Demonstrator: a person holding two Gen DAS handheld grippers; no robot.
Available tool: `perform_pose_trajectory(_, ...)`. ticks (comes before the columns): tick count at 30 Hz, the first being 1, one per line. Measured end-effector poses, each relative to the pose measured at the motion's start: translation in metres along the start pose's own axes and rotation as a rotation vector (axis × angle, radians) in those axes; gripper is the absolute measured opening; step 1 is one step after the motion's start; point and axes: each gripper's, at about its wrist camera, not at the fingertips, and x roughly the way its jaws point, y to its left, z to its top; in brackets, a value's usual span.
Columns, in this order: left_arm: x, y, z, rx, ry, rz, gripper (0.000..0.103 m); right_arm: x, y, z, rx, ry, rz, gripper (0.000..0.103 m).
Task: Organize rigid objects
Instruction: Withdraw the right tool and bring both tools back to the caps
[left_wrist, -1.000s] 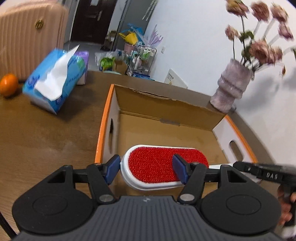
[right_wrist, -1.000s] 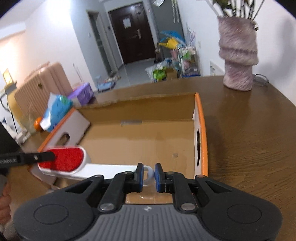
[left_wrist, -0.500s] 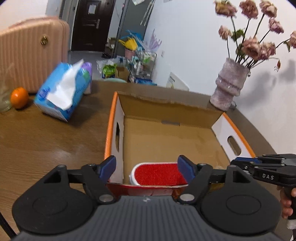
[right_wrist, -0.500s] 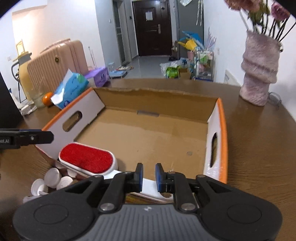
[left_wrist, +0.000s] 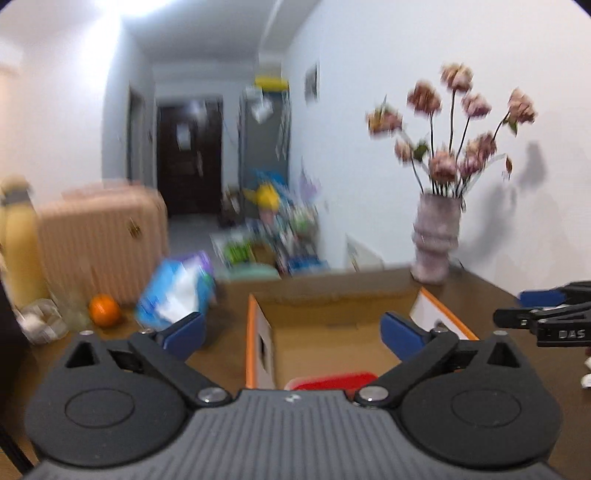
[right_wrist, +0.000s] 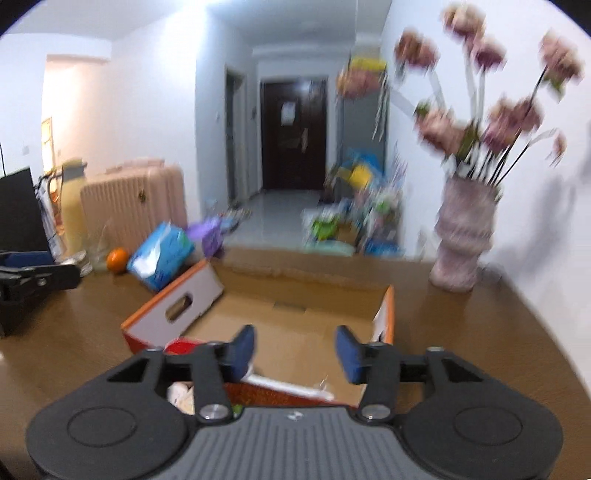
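The left gripper (left_wrist: 291, 326) is seen with its jaws spread wide and nothing between them; they have just been opening. The right gripper (right_wrist: 295, 352) is likewise parted, more narrowly, with its jaws having just been opening and no object pressed by the pads. Both frames are blurred.

The lint brush (left_wrist: 334, 380), red-faced with a white body, is lying inside the cardboard box (left_wrist: 332, 343) at its near end, largely hidden behind the left gripper's housing in the left wrist view. In the right wrist view, its red head (right_wrist: 181, 347) is glimpsed at the near left corner of the box and its white handle (right_wrist: 288, 386) is seen along the near wall, partly masked by the right gripper's fingers.

The box is set on a brown wooden table (right_wrist: 461, 325), with orange-edged flaps and a hand slot in each side wall. To its left a blue tissue pack (right_wrist: 160, 258), an orange (right_wrist: 117, 260) and a purple packet (right_wrist: 208, 234) are found; farther left a pink ribbed suitcase (right_wrist: 133, 206) and a yellow bottle (right_wrist: 72, 199) are standing. At the far right of the table a mauve vase (right_wrist: 463, 247) of dried pink flowers (left_wrist: 461, 140) is placed near the white wall. Some small white items (right_wrist: 181, 397) are visible just outside the box's near left corner; what they are cannot be told.
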Motion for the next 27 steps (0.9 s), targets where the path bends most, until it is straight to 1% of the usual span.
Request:
perform_pose_trajectory(2, -0.019, -0.004, -0.007, 0.011, -0.066, 0.018, 0.103, -0.017, 0.004, -0.012, -0.003, -0.109, -0.042, 0.089)
perform_pose_trajectory(4, -0.031, -0.007, -0.015, -0.001, -0.099, 0.013, 0.103, -0.028, 0.009, -0.026, -0.008, -0.169, -0.061, 0.089)
perform_pose_trajectory(6, -0.04, -0.008, -0.024, -0.018, -0.111, 0.012, 0.103, -0.036, 0.013, -0.038, -0.005, -0.193, -0.078, 0.092)
perform_pose_trajectory(9, -0.051, -0.009, -0.038, -0.027, -0.109, 0.019, 0.103, -0.048, 0.021, -0.056, 0.021, -0.203, -0.091, 0.099)
perform_pose_trajectory(12, -0.064, -0.009, -0.053, -0.035, -0.102, 0.033, 0.103, -0.063, 0.031, -0.075, 0.045, -0.209, -0.115, 0.1)
perform_pose_trajectory(14, -0.075, -0.006, -0.065, -0.052, -0.104, 0.042, 0.103, -0.079, 0.04, -0.09, 0.042, -0.237, -0.126, 0.103)
perform_pose_trajectory(17, -0.091, -0.001, -0.088, -0.085, -0.092, 0.072, 0.103, -0.1, 0.055, -0.115, 0.033, -0.259, -0.147, 0.103)
perform_pose_trajectory(20, -0.113, 0.003, -0.112, -0.117, -0.088, 0.077, 0.103, -0.121, 0.067, -0.137, 0.035, -0.266, -0.164, 0.103)
perform_pose_trajectory(22, -0.129, 0.004, -0.128, -0.098, -0.1, 0.082, 0.103, -0.132, 0.072, -0.15, 0.052, -0.258, -0.161, 0.103)
perform_pose_trajectory(24, -0.14, 0.003, -0.141, -0.061, -0.101, 0.105, 0.103, -0.142, 0.076, -0.162, 0.07, -0.247, -0.162, 0.103)
perform_pose_trajectory(26, -0.148, 0.005, -0.157, -0.056, -0.075, 0.13, 0.103, -0.151, 0.08, -0.176, 0.085, -0.238, -0.178, 0.103)
perform_pose_trajectory(27, -0.149, 0.007, -0.164, -0.064, -0.05, 0.126, 0.103, -0.154, 0.082, -0.181, 0.087, -0.232, -0.188, 0.103)
